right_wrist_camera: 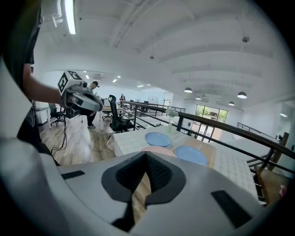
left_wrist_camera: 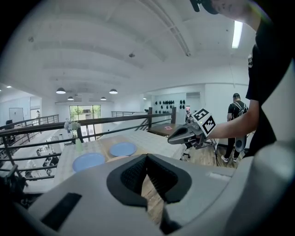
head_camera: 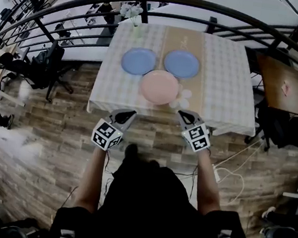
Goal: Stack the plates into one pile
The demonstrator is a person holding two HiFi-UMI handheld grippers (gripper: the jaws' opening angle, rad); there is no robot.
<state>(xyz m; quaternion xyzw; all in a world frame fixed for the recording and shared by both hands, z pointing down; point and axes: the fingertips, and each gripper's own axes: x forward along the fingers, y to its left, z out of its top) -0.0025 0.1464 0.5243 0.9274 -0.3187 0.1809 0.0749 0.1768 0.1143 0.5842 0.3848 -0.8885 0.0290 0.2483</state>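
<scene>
Left blue plate (head_camera: 138, 61): round, flat, face up, mid-table (head_camera: 230, 72).
Right blue plate (head_camera: 181, 63): same, just beside it.
Pink plate (head_camera: 159, 87): flat, nearer your edge.
Your left gripper (head_camera: 127, 115): jaws together, empty, off the table's near edge.
Your right gripper (head_camera: 184, 116): likewise.

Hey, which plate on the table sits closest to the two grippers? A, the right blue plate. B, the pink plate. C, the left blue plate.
B: in the head view the pink plate lies nearest the person's side, with the left blue plate and the right blue plate farther back.
</scene>
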